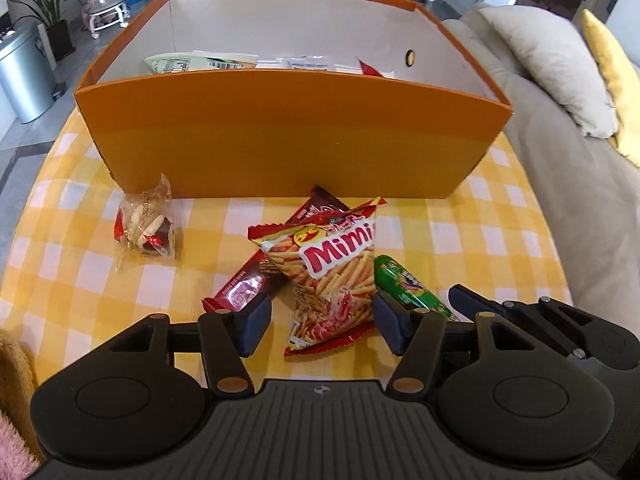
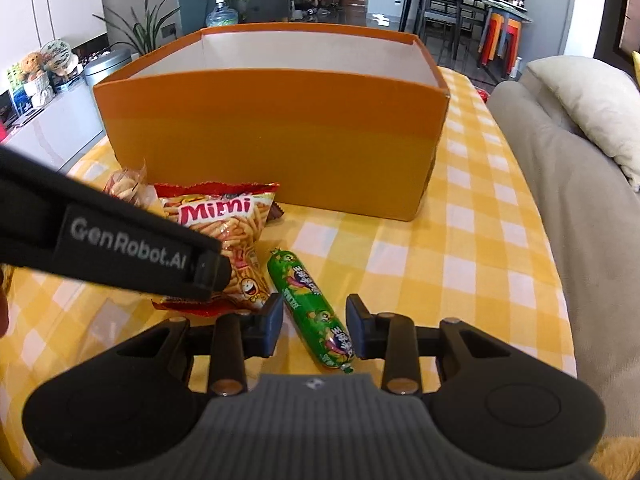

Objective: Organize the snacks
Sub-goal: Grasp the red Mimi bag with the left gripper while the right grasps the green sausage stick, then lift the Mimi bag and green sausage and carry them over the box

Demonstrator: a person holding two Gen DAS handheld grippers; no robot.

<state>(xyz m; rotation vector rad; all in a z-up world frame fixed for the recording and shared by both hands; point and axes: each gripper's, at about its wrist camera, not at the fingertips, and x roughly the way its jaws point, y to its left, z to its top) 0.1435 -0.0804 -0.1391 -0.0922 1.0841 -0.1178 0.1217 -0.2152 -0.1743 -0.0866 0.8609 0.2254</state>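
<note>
An orange box (image 1: 288, 136) stands on the yellow checked table, with several packets inside (image 1: 240, 62). In front of it lie a Mimi snack bag (image 1: 340, 272), a dark red wrapper bar (image 1: 256, 284) under it, a green sausage stick (image 1: 404, 288) and a clear cookie packet (image 1: 146, 228). My left gripper (image 1: 322, 320) is open with its jaws either side of the Mimi bag's lower end. My right gripper (image 2: 316, 326) is open around the green stick (image 2: 316, 312). The Mimi bag (image 2: 228, 220) and box (image 2: 280, 144) also show in the right wrist view.
The left gripper's body (image 2: 112, 240) crosses the right wrist view at left. A grey sofa with a cushion (image 2: 580, 168) borders the table on the right. A metal bin (image 1: 20, 72) and a plant (image 1: 52, 12) stand beyond the table's left edge.
</note>
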